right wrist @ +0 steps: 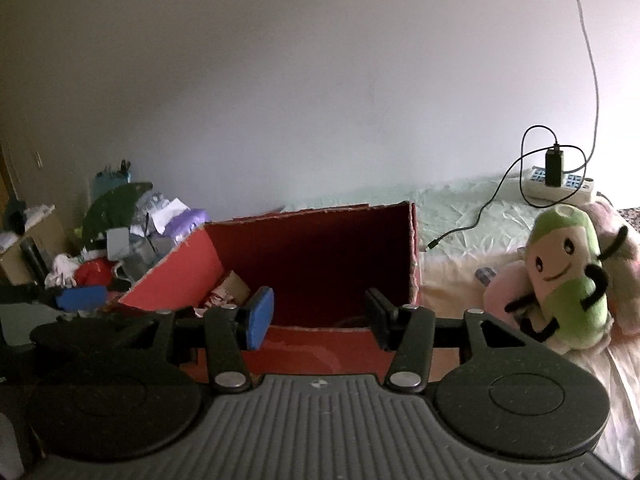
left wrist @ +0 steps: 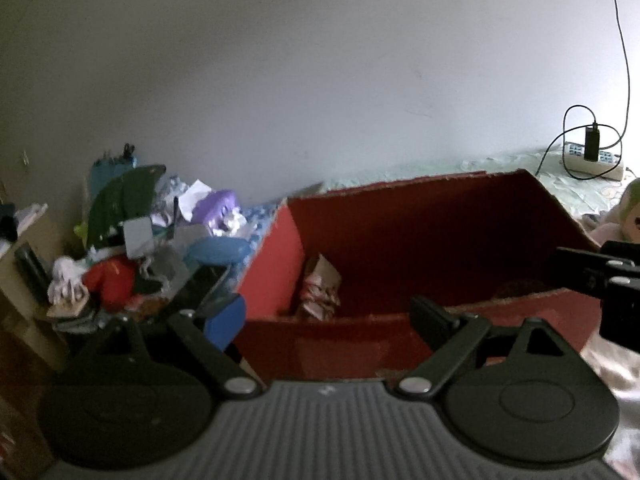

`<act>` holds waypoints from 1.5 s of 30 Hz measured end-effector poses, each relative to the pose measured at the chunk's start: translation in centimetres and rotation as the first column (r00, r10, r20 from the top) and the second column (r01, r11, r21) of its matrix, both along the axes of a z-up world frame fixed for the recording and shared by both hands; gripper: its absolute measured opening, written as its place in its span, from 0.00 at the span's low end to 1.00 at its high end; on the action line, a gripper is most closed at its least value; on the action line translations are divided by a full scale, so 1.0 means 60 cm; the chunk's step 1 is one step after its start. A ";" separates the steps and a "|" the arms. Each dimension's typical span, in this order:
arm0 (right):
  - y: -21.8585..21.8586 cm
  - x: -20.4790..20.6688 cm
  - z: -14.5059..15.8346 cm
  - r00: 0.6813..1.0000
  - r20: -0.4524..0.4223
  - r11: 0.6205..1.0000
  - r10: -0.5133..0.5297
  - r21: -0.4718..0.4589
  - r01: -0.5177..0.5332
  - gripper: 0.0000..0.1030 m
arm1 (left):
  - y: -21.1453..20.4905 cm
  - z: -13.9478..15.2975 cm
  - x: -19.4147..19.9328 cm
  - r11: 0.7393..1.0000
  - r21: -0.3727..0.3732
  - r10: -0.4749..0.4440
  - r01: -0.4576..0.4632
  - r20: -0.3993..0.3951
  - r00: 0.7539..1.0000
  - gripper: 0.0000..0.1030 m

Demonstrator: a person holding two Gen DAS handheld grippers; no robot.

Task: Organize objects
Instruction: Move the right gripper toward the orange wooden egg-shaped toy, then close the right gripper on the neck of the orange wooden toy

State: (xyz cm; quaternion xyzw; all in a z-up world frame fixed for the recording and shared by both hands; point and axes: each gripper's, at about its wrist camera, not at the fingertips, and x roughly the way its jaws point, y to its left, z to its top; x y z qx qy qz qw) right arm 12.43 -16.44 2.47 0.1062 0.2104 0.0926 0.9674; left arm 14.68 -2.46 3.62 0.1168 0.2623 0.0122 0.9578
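Observation:
An open red cardboard box [left wrist: 420,232] stands on the bed right in front of both grippers. A crumpled patterned packet [left wrist: 320,292] leans in its left corner. My left gripper [left wrist: 328,322] is open at the box's near wall with nothing between its fingers. My right gripper [right wrist: 319,318] is open too, level with the near rim of the box [right wrist: 312,248], and holds nothing. A green and cream plush toy [right wrist: 568,276] sits upright on the bed to the right of the box, leaning on a pink plush [right wrist: 508,292].
A heap of clutter [left wrist: 132,248] with bags, papers and a red item lies left of the box. At the back right, a power strip [right wrist: 560,188] with a black charger and cable rests on the pale green sheet. The wall behind is bare.

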 end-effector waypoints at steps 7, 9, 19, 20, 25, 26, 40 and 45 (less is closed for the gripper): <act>-0.003 -0.039 -0.045 0.998 0.054 1.000 -0.016 0.002 0.016 0.51 | 0.008 -0.036 -0.039 0.999 -0.037 0.016 -0.016 -0.006 1.000 0.89; -0.006 -0.048 -0.062 0.997 0.068 1.000 -0.025 0.007 0.025 0.51 | 0.009 -0.051 -0.042 0.999 -0.025 0.024 -0.025 -0.011 1.000 0.89; -0.020 -0.067 -0.127 0.995 0.101 0.999 -0.014 0.043 0.010 0.51 | 0.009 -0.105 -0.070 0.999 -0.036 0.028 -0.030 -0.057 0.998 0.88; -0.023 -0.067 -0.131 0.995 0.099 0.998 -0.010 0.061 0.004 0.51 | 0.008 -0.110 -0.071 0.999 -0.036 0.027 -0.030 -0.063 0.998 0.86; -0.028 -0.066 -0.160 0.997 0.079 0.996 0.019 0.087 -0.025 0.51 | 0.011 -0.136 -0.071 0.998 -0.047 0.027 -0.032 -0.108 0.994 0.82; -0.030 -0.065 -0.160 0.997 0.071 0.995 0.026 0.097 -0.033 0.50 | 0.013 -0.139 -0.071 0.998 -0.052 0.024 -0.030 -0.110 0.994 0.81; -0.042 -0.066 -0.166 0.983 0.059 0.963 0.171 0.202 -0.180 0.43 | 0.026 -0.153 -0.107 0.978 -0.153 -0.152 0.140 -0.066 0.986 0.70; -0.035 -0.056 -0.168 0.958 0.017 0.932 0.286 0.229 -0.282 0.39 | 0.024 -0.146 -0.133 0.946 -0.201 -0.263 0.253 -0.026 0.964 0.69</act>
